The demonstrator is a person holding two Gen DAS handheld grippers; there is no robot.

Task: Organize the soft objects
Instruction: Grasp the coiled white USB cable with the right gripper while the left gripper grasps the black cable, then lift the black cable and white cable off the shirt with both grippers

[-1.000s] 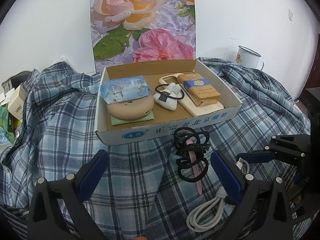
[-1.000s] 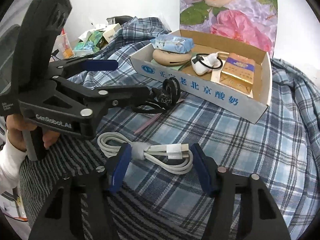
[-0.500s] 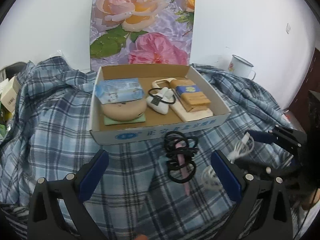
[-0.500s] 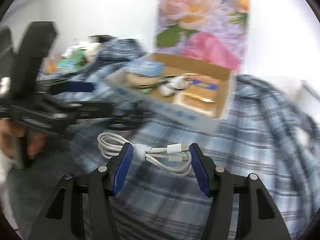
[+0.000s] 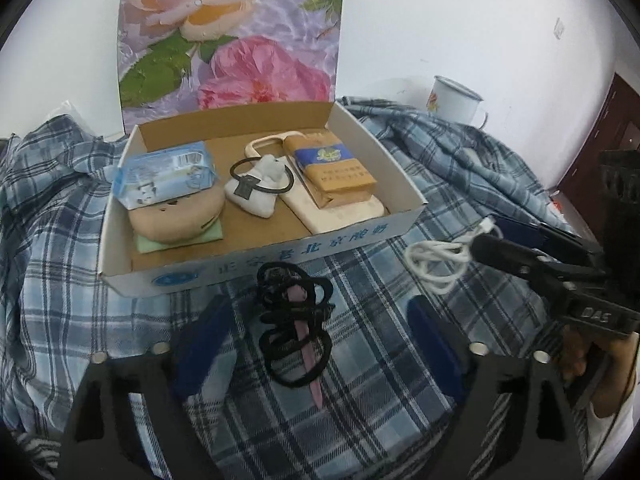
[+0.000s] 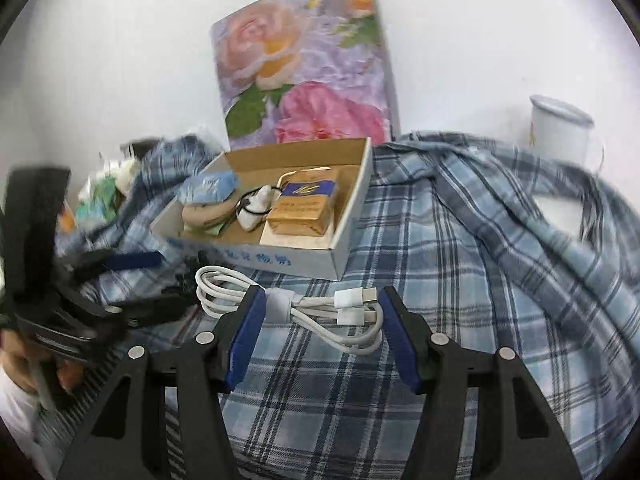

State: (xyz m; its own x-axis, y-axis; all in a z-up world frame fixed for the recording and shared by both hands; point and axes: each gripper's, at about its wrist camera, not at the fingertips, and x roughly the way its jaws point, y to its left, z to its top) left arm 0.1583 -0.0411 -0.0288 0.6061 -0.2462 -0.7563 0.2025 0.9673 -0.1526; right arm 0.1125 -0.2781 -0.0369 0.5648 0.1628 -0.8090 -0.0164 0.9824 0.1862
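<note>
Hair ties (image 5: 295, 320) left view, cable (image 6: 320, 308) clamped right view

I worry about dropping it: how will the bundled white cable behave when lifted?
The white USB cable is probably light and floppy: its loops already sag out past the right claw. The wrap band should keep the coil together, but the free plug ends may dangle.

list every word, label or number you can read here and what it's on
"DAS": right gripper body, partly hidden.
Blue Chinese characters: box front wall, too blurred to read.
Print on the blue packet and the gold pack: too small to read.
No other text.
</note>
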